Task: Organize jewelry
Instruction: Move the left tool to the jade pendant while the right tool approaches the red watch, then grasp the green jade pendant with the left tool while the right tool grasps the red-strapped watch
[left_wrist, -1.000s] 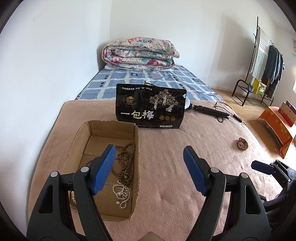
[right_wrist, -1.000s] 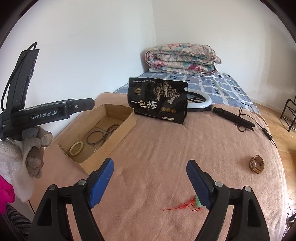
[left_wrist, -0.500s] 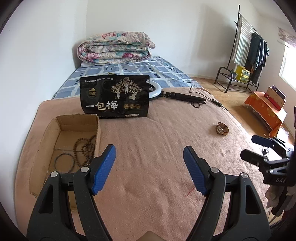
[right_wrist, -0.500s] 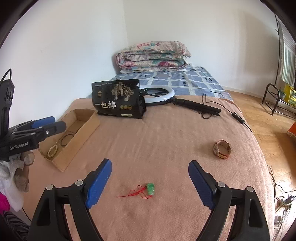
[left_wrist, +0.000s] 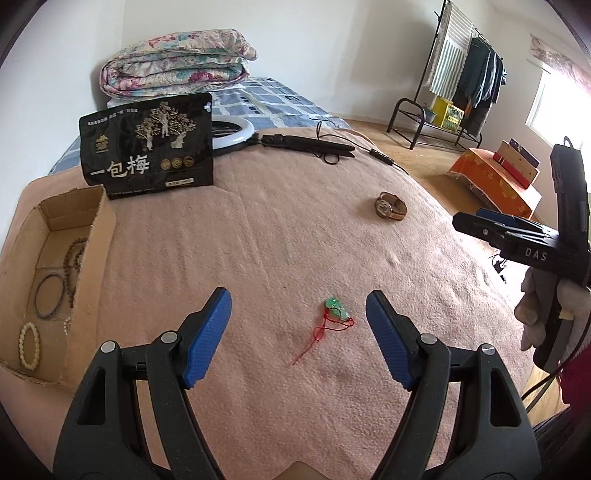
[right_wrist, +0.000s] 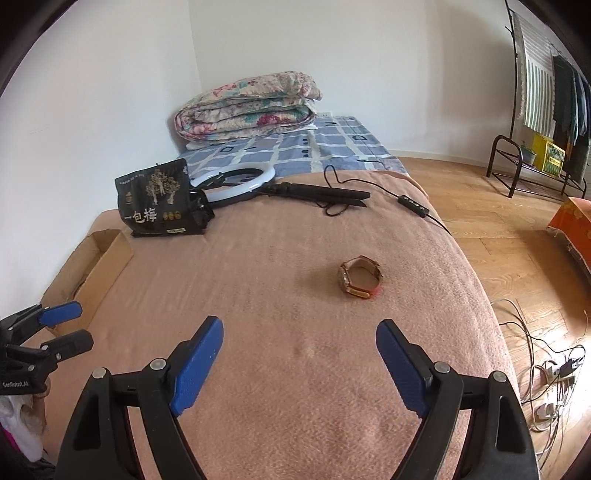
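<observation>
Lying between the open left claw (left_wrist: 298, 334) tips, green pendant (left_wrist: 335, 309), untouched

Soft daylight fills the room, brightest at the window (left_wrist: 554, 99) by the right edge of my left wrist view, where the pane blows out to white. The pink blanket (left_wrist: 277, 240) is evenly lit, and shadows are faint: the wristwatch (right_wrist: 360, 277) casts only a dim patch beside it. Both fisheye views bend hard toward the rim, curving the walls and the blanket's edges, with black vignetting in every corner. My blue finger pads (right_wrist: 197, 363) look sharp; I see no motion blur.
</observation>
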